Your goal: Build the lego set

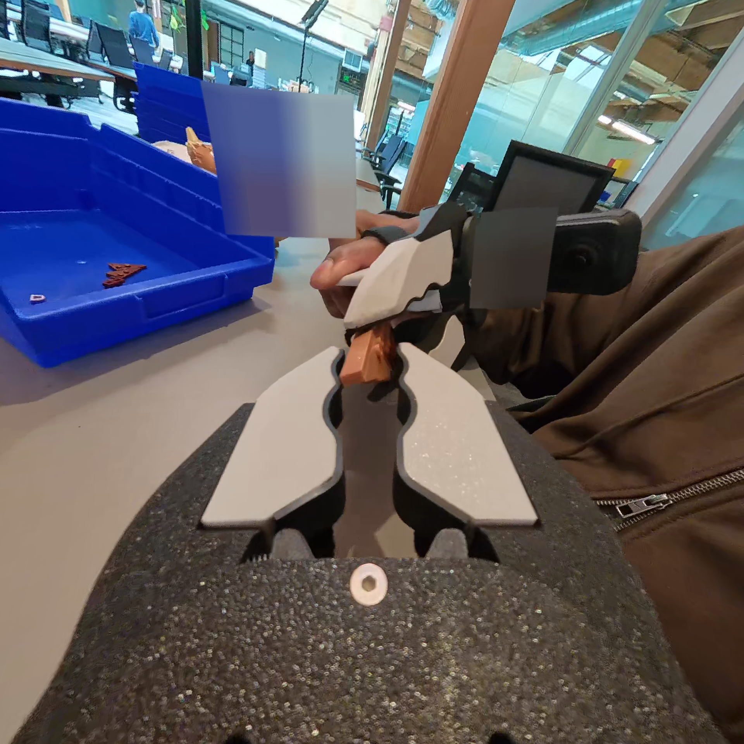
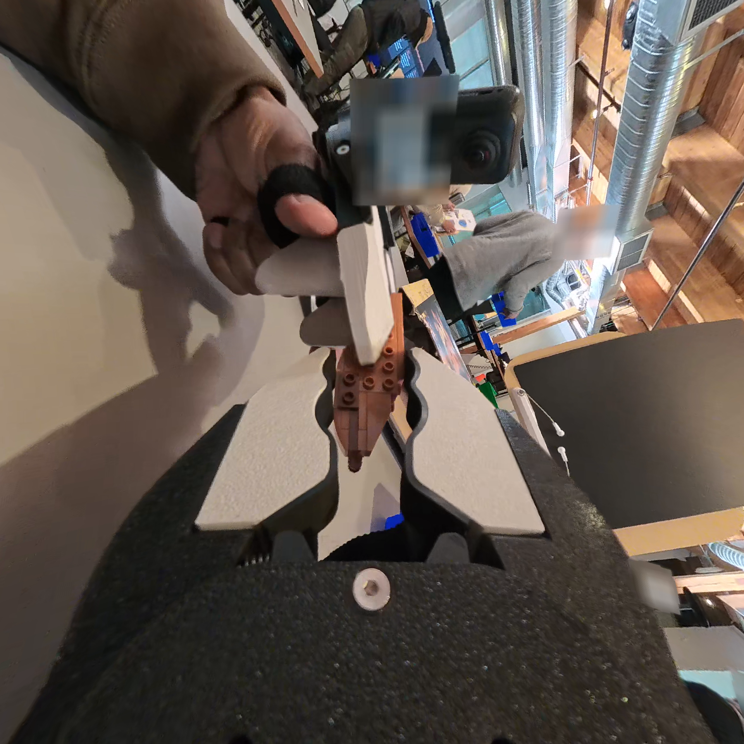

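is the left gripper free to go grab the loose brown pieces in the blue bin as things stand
Probably not yet. The path over the table to the brown pieces in the open blue bin looks clear, but the left gripper is shut on a brown brick model that the right gripper also grips.

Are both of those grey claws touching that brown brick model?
Touching. The right wrist view shows the right gripper pinching the brown brick model at its sides, while the left gripper's finger presses its studs.

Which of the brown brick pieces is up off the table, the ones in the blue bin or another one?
The brown brick assembly between the two tools is off the table, gripped by the left tool and right tool. The other brown pieces lie flat in the blue bin.
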